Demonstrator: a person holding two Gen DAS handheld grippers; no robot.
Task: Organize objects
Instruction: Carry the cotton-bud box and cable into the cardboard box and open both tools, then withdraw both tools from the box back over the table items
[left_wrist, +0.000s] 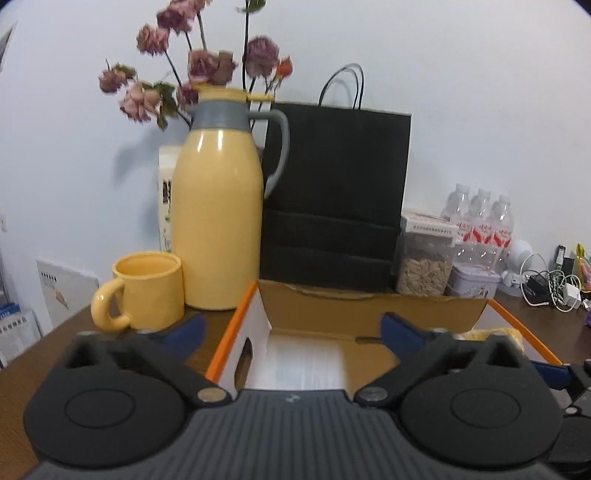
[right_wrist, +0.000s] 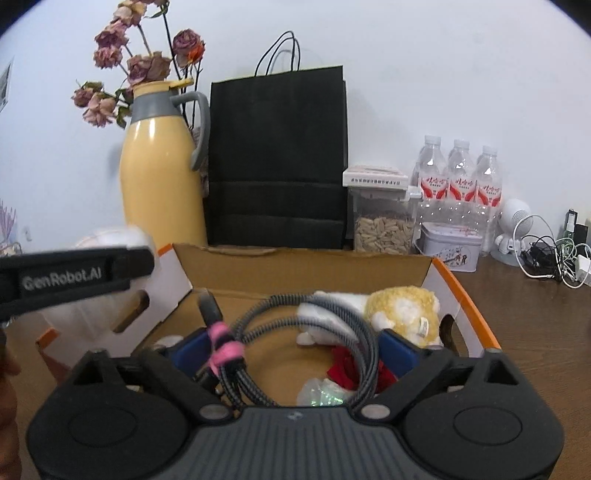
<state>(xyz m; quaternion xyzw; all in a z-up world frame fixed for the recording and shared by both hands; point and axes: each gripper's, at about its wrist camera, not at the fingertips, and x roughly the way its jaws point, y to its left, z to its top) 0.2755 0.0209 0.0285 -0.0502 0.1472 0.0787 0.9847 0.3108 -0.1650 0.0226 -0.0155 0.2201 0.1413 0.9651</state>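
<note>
Hovering over an open cardboard box (right_wrist: 310, 266) on the brown table (right_wrist: 535, 332), both tools have their jaws spread wide, nothing clamped.

Right tool (right_wrist: 291, 345): blue pads flank a coiled braided cable (right_wrist: 295, 317) bound with pink ties (right_wrist: 223, 345); the pads do not press on it. The cable lies inside the box, looping in front of a yellow-and-white plush toy (right_wrist: 402, 310). Red cloth (right_wrist: 345, 371) and a bit of crinkled clear plastic (right_wrist: 321, 393) lie beneath the loop on the box floor.

Left tool (left_wrist: 291, 332): pads apart over the box's left end, above a white sheet (left_wrist: 303, 360) on its floor. Its black body, lettered GenRobot.AI, shows at the left edge of the right wrist view.

Behind the box: yellow jug (left_wrist: 218, 218) with grey collar, dried roses (left_wrist: 207, 66) behind it, yellow mug (left_wrist: 147, 291) just left of the jug, black paper bag (left_wrist: 336, 192) upright against the wall. Right of the bag: clear jar of seeds (right_wrist: 384, 225), small tin (right_wrist: 450, 247), three water bottles (right_wrist: 460, 173), a tangle of chargers (right_wrist: 554, 258).
</note>
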